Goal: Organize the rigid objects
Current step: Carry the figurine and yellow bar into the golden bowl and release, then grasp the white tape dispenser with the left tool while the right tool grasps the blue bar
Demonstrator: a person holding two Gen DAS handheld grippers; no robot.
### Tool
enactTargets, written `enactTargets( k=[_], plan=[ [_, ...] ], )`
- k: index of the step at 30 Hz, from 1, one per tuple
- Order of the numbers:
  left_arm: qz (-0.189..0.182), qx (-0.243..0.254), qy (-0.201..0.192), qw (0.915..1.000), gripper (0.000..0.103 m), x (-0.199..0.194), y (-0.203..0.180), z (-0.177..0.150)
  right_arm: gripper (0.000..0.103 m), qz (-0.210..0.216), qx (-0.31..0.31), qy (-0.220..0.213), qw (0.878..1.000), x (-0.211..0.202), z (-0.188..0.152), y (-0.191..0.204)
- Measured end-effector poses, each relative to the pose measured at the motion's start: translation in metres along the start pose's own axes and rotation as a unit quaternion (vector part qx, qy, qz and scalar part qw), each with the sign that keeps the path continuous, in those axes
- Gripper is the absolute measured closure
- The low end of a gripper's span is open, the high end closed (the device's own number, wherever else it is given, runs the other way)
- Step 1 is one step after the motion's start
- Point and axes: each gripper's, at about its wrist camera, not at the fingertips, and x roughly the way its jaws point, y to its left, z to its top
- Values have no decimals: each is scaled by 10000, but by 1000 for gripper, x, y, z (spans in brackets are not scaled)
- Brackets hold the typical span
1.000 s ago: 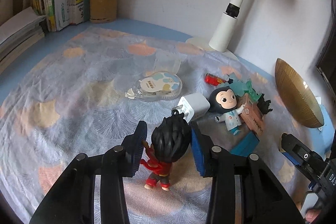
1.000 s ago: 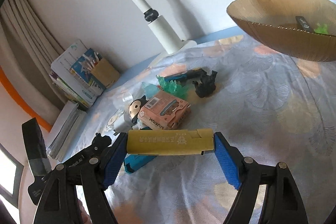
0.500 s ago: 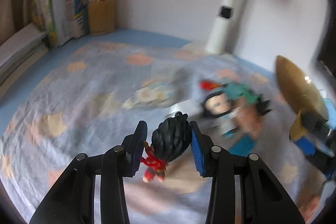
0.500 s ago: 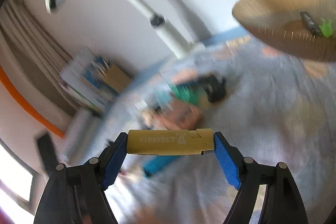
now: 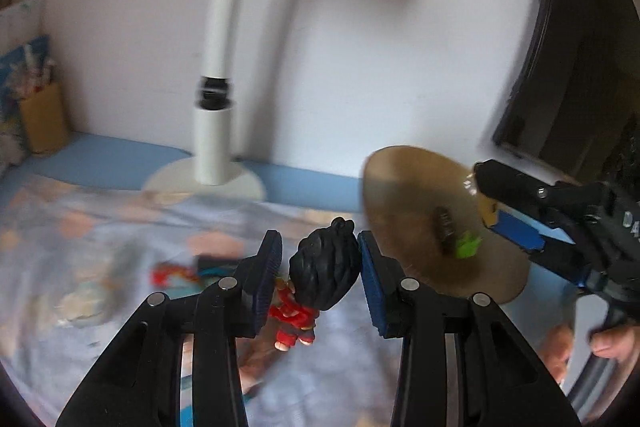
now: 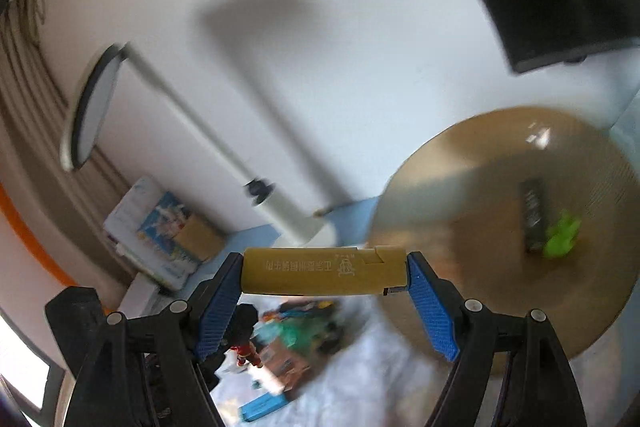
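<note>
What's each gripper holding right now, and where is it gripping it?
The left gripper clamps a figurine by its black-haired head. The right gripper holds a yellow lighter crosswise by its two ends.

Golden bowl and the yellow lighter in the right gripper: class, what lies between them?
Nothing: in the right wrist view the yellow lighter hangs in air before the golden bowl, with only cloth below.

Looks like a desk in a home bedroom or study. White desk lamp by a plain wall, books stacked beside a pencil holder, flowery cloth with toys, 1 gold bowl.
</note>
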Motion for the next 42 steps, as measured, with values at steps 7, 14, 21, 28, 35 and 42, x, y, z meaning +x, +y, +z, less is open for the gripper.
enactTargets(
  k=[7,14,21,28,35,42],
  plan=[
    [-579,176,212,9979,67,52,-41,6,23,-536,-9,-63,9985,2,31,-40],
    [-1151,388,237,9923,62,75,-71,6,23,-995,54,63,9950,8,43,-75],
    [-1456,152,605,9874,1,73,-66,16,0,-996,568,289,9930,6,51,-86],
    [-802,295,461,9953,1,41,-42,30,0,-1089,-127,212,9937,-3,47,-38],
    [-70,263,241,9993,1,-13,10,37,0,-873,-412,242,9950,-2,31,15],
    [803,-2,129,9967,1,-60,95,35,0,-681,-647,441,9946,15,1,67]
  ],
)
